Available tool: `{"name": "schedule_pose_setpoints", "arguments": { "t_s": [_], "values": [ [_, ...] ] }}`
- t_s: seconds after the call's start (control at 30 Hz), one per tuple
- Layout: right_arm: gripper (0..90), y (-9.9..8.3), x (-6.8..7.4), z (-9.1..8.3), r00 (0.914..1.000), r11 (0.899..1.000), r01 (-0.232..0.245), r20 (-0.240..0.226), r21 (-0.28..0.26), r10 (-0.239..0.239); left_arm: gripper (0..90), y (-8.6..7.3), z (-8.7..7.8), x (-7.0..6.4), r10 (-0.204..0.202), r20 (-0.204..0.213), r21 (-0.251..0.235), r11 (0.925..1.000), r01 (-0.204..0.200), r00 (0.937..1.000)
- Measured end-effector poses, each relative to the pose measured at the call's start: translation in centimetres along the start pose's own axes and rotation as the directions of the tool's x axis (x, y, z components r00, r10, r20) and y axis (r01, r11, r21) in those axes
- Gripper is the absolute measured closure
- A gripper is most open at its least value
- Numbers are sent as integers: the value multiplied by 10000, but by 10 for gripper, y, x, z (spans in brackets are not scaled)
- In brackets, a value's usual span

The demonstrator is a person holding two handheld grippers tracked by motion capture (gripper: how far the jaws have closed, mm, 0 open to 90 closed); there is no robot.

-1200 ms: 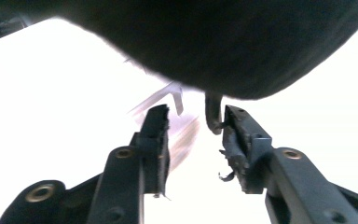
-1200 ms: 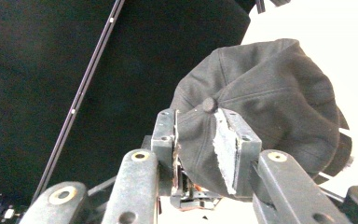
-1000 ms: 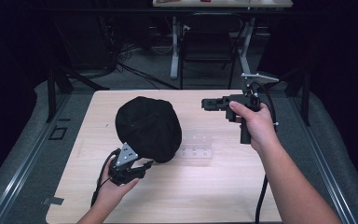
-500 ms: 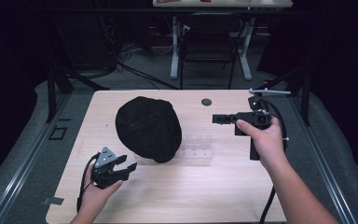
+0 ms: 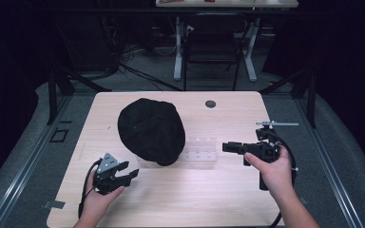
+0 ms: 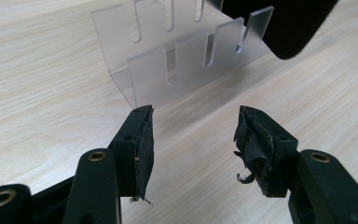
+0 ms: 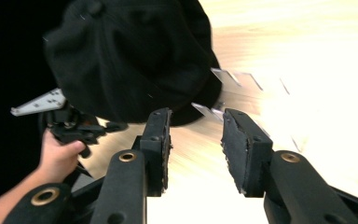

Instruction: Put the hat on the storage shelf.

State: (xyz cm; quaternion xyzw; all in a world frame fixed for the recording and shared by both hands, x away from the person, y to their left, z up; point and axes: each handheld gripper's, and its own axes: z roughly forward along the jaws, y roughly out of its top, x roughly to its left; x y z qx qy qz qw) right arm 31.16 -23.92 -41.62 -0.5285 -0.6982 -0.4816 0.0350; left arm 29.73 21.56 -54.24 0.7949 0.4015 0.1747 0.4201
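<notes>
A: Where is the left gripper (image 5: 126,175)?
B: At seven o'clock, low, in the left hand (image 5: 100,192), aimed toward three o'clock. Its jaws stand wide apart, holding nothing.
A: And the right gripper (image 5: 225,147)?
B: At four o'clock, in the right hand (image 5: 271,166), aimed toward nine o'clock. Jaws apart, bare.

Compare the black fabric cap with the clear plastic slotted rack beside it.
The black fabric cap is dark, soft and domed; the clear plastic slotted rack is see-through, rigid and angular. The cap is larger and overlaps the rack's end. Both rest on the wooden table, with neither gripper touching them.
</notes>
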Motion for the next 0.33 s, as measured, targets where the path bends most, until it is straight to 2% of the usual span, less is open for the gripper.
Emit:
{"name": "schedule_pose_setpoints", "arguments": {
  "t_s": [0.17, 0.2, 0.27, 0.33],
  "values": [
    [588, -24, -6, 2, 9977, 9986, 440, 536, -293, -424, 467, -2, 5, -5, 166, 252, 77, 9998, -168, 9995],
    [577, -30, -8, 3, 9956, 9979, 570, 761, -323, -544, 467, -2, 5, -6, 199, 270, 47, 9998, -200, 9994],
    [559, -39, -12, 6, 9934, 9967, 742, 900, -329, -710, 461, -2, 7, -9, 316, 303, -50, 9995, -315, 9990],
    [553, -50, -17, 9, 9866, 9931, 1115, 1240, -353, -1064, 459, 0, 7, -11, 324, 357, -211, 9993, -316, 9988]
  ]
}}
